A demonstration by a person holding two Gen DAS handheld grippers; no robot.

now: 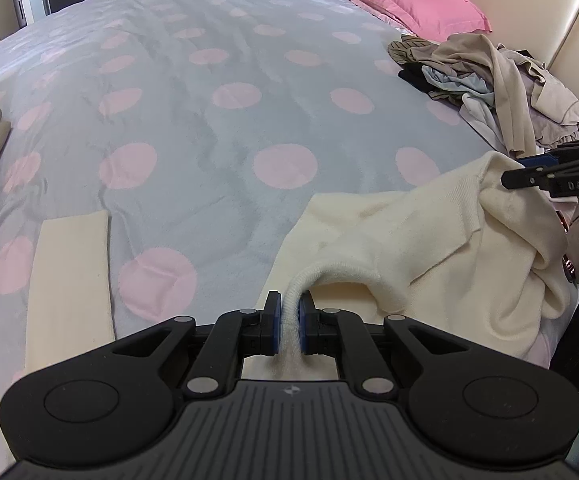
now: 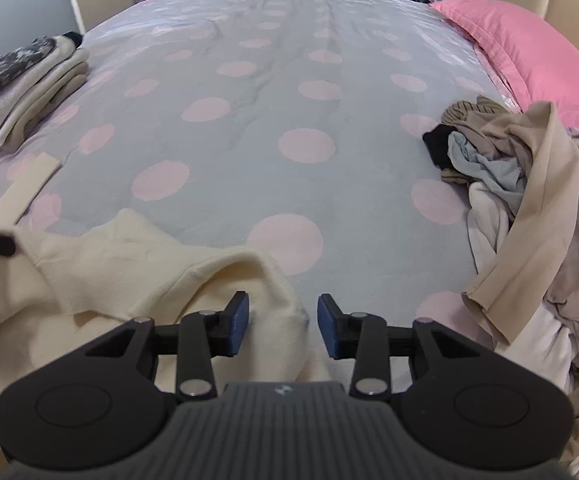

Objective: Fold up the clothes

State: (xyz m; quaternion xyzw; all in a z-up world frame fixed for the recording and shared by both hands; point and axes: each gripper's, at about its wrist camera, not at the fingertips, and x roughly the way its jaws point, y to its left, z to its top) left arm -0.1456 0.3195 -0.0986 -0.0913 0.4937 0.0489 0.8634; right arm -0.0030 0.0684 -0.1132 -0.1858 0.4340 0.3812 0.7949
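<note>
A cream knit sweater (image 1: 429,240) lies rumpled at the near edge of the grey bedspread with pink dots (image 1: 217,128). My left gripper (image 1: 289,304) is shut on the sweater's ribbed rolled edge, which is pinched between the blue pads. In the right wrist view the sweater (image 2: 129,264) spreads to the left. My right gripper (image 2: 283,312) stands open over a corner of it, with the fabric between the fingers and neither pad pressing. That gripper also shows in the left wrist view as the right gripper (image 1: 529,176), against the sweater's far fold.
A heap of unfolded clothes (image 2: 529,180) lies on the right by the pink pillow (image 2: 529,48) and beige headboard (image 1: 529,8). A folded stack (image 2: 21,88) sits at the far left. A flat cream strip of fabric (image 1: 69,272) lies to the left.
</note>
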